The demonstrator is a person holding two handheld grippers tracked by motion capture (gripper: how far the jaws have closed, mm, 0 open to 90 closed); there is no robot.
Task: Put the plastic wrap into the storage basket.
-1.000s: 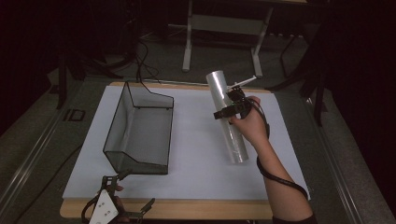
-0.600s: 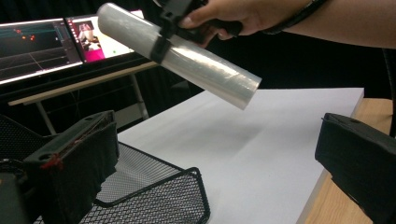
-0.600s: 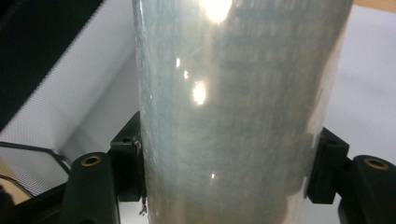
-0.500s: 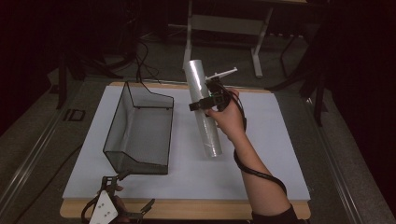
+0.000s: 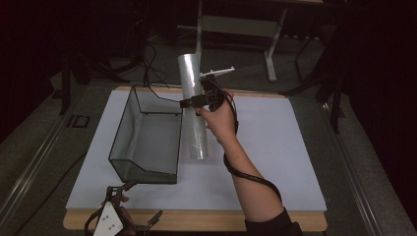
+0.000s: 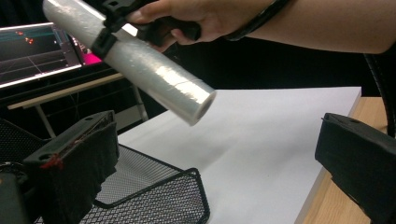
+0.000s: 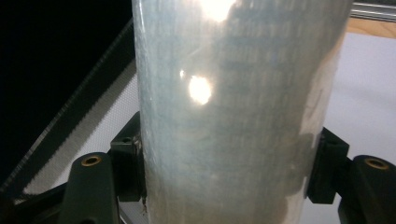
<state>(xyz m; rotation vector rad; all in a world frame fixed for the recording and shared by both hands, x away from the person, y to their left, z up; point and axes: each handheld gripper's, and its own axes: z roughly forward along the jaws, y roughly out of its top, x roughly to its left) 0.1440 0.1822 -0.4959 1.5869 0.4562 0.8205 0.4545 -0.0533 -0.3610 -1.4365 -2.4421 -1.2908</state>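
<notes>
A long roll of clear plastic film hangs tilted in the air, its lower end above the white board beside the basket's right wall. My right gripper is shut on the roll near its upper half, with the person's hand behind it. In the right gripper view the roll stands between the two black jaws, pressed on both sides. A black wire mesh basket sits on the left half of the board. My left gripper rests at the table's near left edge, open and holding nothing. The left gripper view has the roll above the basket's corner.
A white board covers the wooden table. Beyond the far edge stand a metal frame and loose cables. A lit monitor shows in the left gripper view. The right gripper's cable loops along the forearm.
My right gripper has carried the roll leftward across the board, from the right side to just beside the basket, and raised it. The left gripper has stayed put.
</notes>
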